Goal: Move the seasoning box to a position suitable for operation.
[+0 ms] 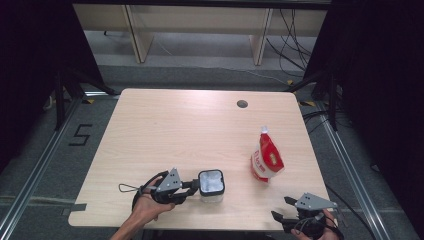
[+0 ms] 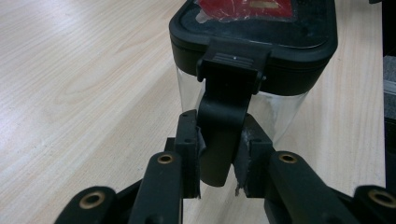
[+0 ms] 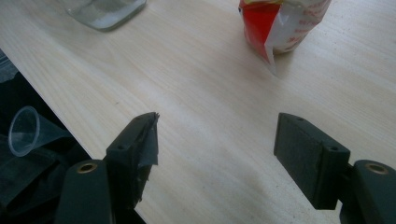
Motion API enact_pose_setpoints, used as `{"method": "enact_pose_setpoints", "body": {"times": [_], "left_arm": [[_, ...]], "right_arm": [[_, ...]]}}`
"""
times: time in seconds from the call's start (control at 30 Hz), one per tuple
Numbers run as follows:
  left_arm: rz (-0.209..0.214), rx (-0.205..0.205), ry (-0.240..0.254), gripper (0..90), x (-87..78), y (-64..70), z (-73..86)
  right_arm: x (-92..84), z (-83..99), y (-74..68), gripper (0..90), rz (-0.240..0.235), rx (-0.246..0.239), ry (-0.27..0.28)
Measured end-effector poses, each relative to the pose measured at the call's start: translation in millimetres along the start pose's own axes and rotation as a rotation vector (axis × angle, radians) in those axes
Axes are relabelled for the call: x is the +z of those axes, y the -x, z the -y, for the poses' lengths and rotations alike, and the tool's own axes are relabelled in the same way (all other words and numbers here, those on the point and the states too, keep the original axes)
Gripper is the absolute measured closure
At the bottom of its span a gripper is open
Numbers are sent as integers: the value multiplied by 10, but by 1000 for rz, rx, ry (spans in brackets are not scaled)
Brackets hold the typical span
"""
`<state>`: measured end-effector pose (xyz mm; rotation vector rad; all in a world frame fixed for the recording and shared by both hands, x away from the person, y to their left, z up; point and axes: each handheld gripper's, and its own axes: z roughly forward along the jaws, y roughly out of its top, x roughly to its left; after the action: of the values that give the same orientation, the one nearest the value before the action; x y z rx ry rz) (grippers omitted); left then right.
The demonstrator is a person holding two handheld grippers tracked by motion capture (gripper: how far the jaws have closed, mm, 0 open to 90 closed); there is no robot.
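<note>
Two grippers low over pale wooden table [image 1: 165, 125]. Left gripper [image 2: 219, 161] pinching black latch tab [image 2: 223, 121] of clear black-lidded plastic container [image 1: 211, 184]. Right gripper [image 3: 215, 158] spread wide, nothing between; red-white pouch [image 3: 280, 23] well beyond jaws.

I work in a recording lab or test bay, not a home. My left gripper [image 1: 192, 188] sits on a bare pale wood table [image 1: 165, 125]. Ahead of it, black curtains [image 1: 380, 60] close both sides. Beyond the table's far edge, loose cables [image 1: 292, 37] trail over grey floor. Left of my gripper, metal floor rails [image 1: 35, 170] and a taped number mark [image 1: 80, 135].
</note>
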<state>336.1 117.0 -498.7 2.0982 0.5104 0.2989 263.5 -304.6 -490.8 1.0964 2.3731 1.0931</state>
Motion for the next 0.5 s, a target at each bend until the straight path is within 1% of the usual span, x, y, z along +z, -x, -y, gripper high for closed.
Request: {"method": "enact_pose_setpoints", "body": {"times": [0.03,0.2,0.3,0.37,0.4,0.43,0.5], "left_arm": [[0,0,1,729,0,-1,0],[-1,-1,1,728,0,-1,1],[-6,6,-5,727,0,1,-2],[-7,7,-10,727,1,-2,-5],[-18,14,-19,727,-2,-13,-4],[-24,14,-21,728,-4,-17,-3],[-35,7,-11,728,-3,-14,3]], "right_arm": [[-1,2,9,314,0,-7,0],[2,-1,6,314,-4,-9,3],[8,-4,5,313,-7,-23,6],[7,-2,-17,313,-15,9,2],[3,-4,-16,313,1,-1,-1],[3,-8,-4,313,0,-16,2],[3,-8,-4,313,0,-16,2]]}}
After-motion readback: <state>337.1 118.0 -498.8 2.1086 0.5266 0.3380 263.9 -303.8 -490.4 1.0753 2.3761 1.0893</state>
